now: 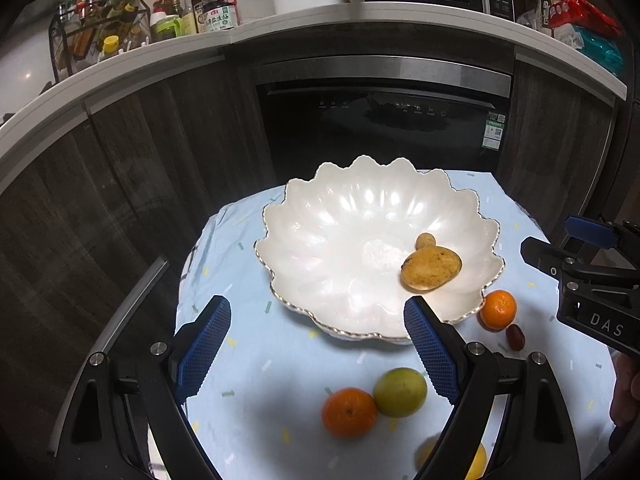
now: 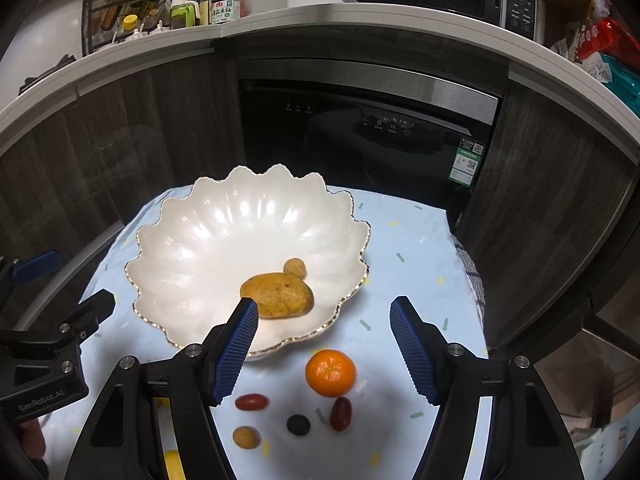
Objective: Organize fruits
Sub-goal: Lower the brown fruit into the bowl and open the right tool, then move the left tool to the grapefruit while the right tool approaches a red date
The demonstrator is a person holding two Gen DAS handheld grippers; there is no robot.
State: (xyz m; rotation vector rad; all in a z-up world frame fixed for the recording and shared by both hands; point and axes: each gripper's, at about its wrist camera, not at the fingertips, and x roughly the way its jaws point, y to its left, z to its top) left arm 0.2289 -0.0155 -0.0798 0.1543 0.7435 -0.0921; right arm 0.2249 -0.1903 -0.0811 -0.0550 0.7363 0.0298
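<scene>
Blue ribbed pads (image 1: pixel 204 346) of the left gripper (image 1: pixel 318 344) stood wide apart with nothing clamped between them. Below and between those fingers, on the pale blue cloth (image 1: pixel 256 312), an orange mandarin (image 1: pixel 349 412) touched a green citrus fruit (image 1: pixel 400 392); a yellow fruit (image 1: pixel 478 462) lay partly hidden behind the right-hand finger. Beyond the fingertips sat the white scalloped bowl (image 1: pixel 340 216), holding a speckled yellow mango (image 1: pixel 431 269) and a small yellow-brown fruit (image 1: pixel 425 241) touching it on the far side. Past the right-hand finger, a second mandarin (image 1: pixel 498 309) rested just beside the bowl rim, with a dark red fruit (image 1: pixel 515 337) next to it.

The right gripper (image 2: pixel 324 344) was likewise open and empty. Between its fingers on the cloth lay the mandarin (image 2: pixel 330 373), a red oblong fruit (image 2: pixel 251 402), the dark red fruit (image 2: pixel 341 413), a near-black round fruit (image 2: pixel 298 424) and a small yellow round fruit (image 2: pixel 246 437). Its left-hand finger (image 2: pixel 236 352) overlapped the bowl's (image 2: pixel 192 232) near rim in view, whether touching it could not be told. The mango (image 2: pixel 278 294) lay just beyond that fingertip, inside the bowl.
</scene>
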